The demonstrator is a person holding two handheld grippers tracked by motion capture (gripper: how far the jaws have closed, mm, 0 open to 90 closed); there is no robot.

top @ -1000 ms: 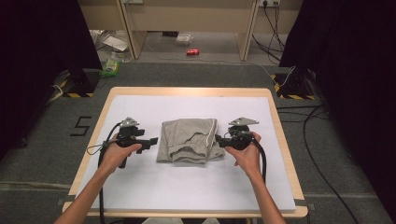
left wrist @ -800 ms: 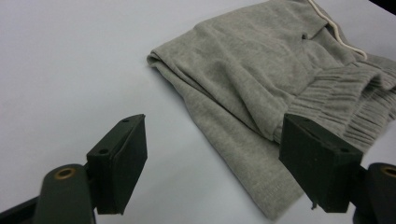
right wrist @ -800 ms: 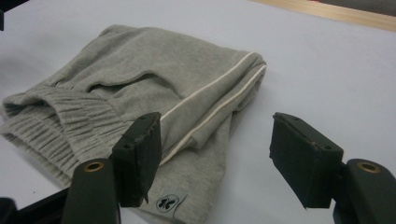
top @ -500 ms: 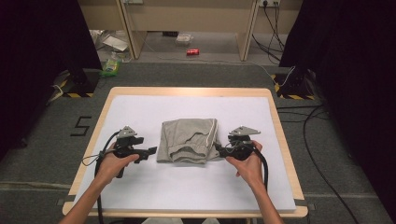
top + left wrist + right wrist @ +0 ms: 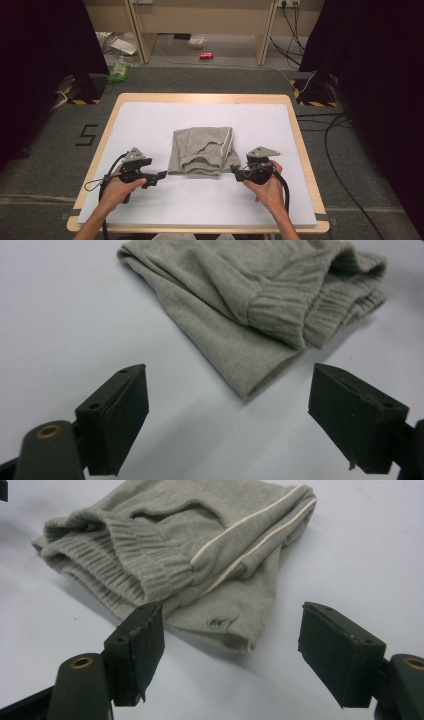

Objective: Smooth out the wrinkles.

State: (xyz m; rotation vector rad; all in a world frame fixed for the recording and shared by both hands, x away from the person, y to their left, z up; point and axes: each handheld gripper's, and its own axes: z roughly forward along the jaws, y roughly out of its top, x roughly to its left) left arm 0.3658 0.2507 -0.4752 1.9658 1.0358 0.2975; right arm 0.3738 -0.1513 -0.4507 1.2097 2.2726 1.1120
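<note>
With the folded grey garment [image 5: 202, 151] lying mid-surface [image 5: 150, 115], I hold my left hand-held gripper [image 5: 159, 175] and right hand-held gripper [image 5: 234, 170] beside its near corners, jaws just spread and empty, apparently leaving the fold undisturbed.

Grey carpet floor [image 5: 210, 85] around wood-rimmed white tabletop [image 5: 150, 125]; black curtains [image 5: 40, 50] flank both sides, red can [image 5: 206, 55] and cables [image 5: 345, 150] lying beyond.

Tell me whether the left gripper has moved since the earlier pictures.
Yes. The left gripper has drawn back from the folded grey garment toward the table's near edge, its jaws opening, empty.
</note>
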